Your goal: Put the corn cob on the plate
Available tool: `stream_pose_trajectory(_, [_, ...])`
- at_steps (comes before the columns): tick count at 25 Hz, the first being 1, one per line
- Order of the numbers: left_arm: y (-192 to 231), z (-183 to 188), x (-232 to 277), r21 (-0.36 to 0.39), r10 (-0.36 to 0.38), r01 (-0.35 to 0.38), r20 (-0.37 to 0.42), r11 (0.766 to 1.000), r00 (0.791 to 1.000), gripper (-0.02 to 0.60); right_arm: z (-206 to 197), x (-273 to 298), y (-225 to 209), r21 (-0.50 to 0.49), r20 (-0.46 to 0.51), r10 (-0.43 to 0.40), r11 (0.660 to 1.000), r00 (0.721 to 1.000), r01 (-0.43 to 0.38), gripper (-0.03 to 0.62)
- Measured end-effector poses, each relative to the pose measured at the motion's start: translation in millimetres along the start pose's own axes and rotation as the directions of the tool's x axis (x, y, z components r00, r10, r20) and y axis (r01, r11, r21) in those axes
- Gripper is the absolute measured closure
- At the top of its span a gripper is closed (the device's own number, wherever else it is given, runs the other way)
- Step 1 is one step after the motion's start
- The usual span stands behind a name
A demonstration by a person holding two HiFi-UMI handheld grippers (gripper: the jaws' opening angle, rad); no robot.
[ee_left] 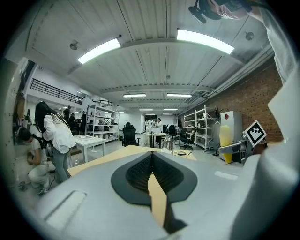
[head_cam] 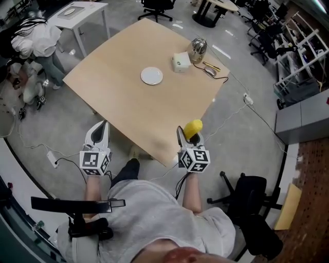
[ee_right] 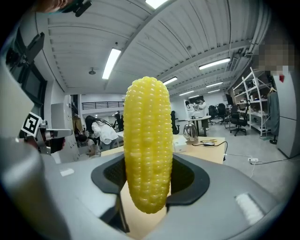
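A yellow corn cob [ee_right: 147, 145] stands upright between the jaws of my right gripper [head_cam: 191, 135], which is shut on it; in the head view the corn cob [head_cam: 193, 128] hangs over the near corner of the wooden table [head_cam: 128, 102]. A small white plate [head_cam: 151, 76] lies far off near the table's middle. My left gripper [head_cam: 97, 135] is held off the table's left edge above the floor, jaws shut with nothing between them [ee_left: 152, 176]. The corn also shows at the right of the left gripper view [ee_left: 225, 143].
A white box [head_cam: 180, 61], a shiny metal kettle [head_cam: 198, 49] and a cabled mouse [head_cam: 209, 71] sit at the table's far corner. A black office chair [head_cam: 254, 205] stands to my right. People crouch by a white desk [head_cam: 77, 13] at the far left. Cables cross the floor.
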State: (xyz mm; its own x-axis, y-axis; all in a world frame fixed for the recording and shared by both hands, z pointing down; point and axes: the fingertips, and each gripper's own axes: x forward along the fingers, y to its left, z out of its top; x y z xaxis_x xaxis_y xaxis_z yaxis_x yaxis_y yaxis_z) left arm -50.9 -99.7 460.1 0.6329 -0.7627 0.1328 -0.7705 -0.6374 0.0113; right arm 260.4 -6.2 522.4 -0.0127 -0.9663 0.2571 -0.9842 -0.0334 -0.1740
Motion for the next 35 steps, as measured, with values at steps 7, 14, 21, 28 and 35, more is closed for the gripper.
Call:
stream_pose_trajectory(7, [35.1,-6.3,35.6,-0.021,0.003,-0.004,-0.03,1.0,1.0,0.563,8.6,62.1,2.1,-0.017,-0.042,0.014,1.0,0.999,-0.014,0.355])
stream_pose_trajectory(14, [70.0,-23.2,61.6,-0.045,0.017,-0.02,-0.072,0.999,0.997,0.563,12.5,123.2,4.7,-0.049,-0.085,0.029,0.998,0.996,-0.033,0.355])
stream_pose_trajectory(21, [92.5,-35.8,87.6,-0.073,-0.004,-0.004,-0.101,0.997,0.995,0.562,3.9,186.3,2.9,-0.075,-0.158,0.037,0.996,0.987,-0.049,0.355])
stream_pose_trajectory(28, [111.7,-42.4,106.7,-0.082,-0.021,0.012,-0.111,0.997,0.994,0.562,-5.4,244.9,3.9,-0.081,-0.206,0.055,0.994,0.977,-0.073,0.355])
stream_pose_trajectory(35, [126.2,-53.6,109.9,-0.099,-0.014,0.001,-0.131,0.995,0.991,0.561,-21.4,293.8,6.1,-0.086,-0.276,0.078,0.991,0.958,-0.106,0.355])
